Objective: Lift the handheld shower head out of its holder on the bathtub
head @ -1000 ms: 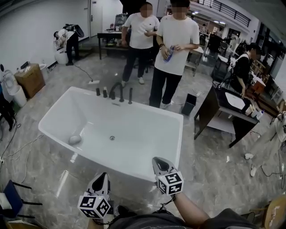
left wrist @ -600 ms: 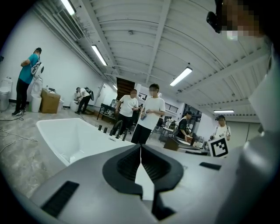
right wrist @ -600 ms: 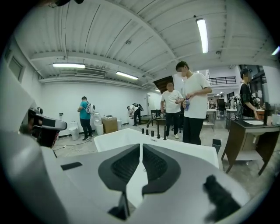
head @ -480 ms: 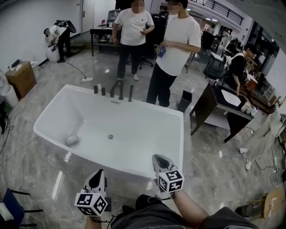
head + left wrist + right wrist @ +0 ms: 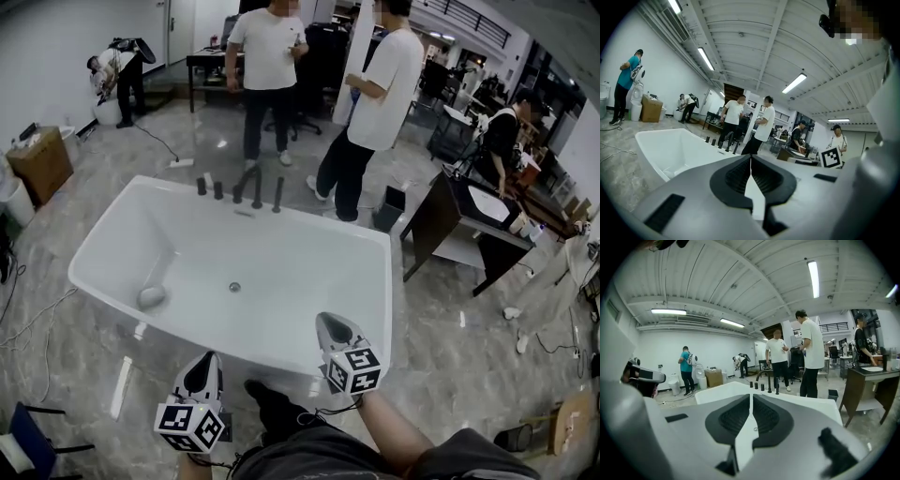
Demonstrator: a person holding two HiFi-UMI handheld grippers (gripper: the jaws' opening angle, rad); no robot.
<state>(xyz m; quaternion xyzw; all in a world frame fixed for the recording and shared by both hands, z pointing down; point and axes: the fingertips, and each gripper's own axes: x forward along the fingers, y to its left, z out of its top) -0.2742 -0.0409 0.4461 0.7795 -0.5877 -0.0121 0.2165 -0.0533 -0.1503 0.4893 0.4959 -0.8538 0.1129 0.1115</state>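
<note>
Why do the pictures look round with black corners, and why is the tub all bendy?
Head view: the wide lens bends the bathtub. Left gripper view: round frame, black corners, bright ceiling lights, the left claw looming huge. Right gripper view: same round frame, right claw huge too.

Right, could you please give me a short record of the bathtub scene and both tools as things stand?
bathtub: white, grey round object inside at left
shower head: probably the dark upright rod on the far rim, untouched
left tool: shut, empty, short of near rim
right tool: shut, empty, at near rim
people: two standing beyond the tub
</note>
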